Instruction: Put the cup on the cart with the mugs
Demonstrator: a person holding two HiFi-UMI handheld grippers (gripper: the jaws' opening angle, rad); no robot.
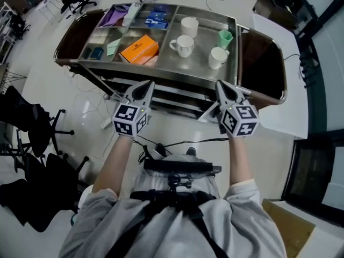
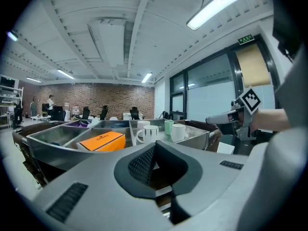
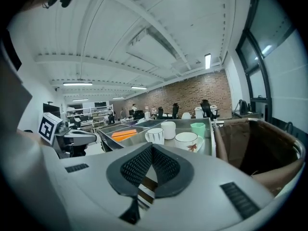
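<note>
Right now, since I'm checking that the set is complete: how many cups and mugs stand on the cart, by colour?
White cups and mugs: 3
Green cup: 1
Total: 4

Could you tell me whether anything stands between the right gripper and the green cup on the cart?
Yes: the nearest white mug stands on the cart between the right gripper and the green cup, close before it.
</note>
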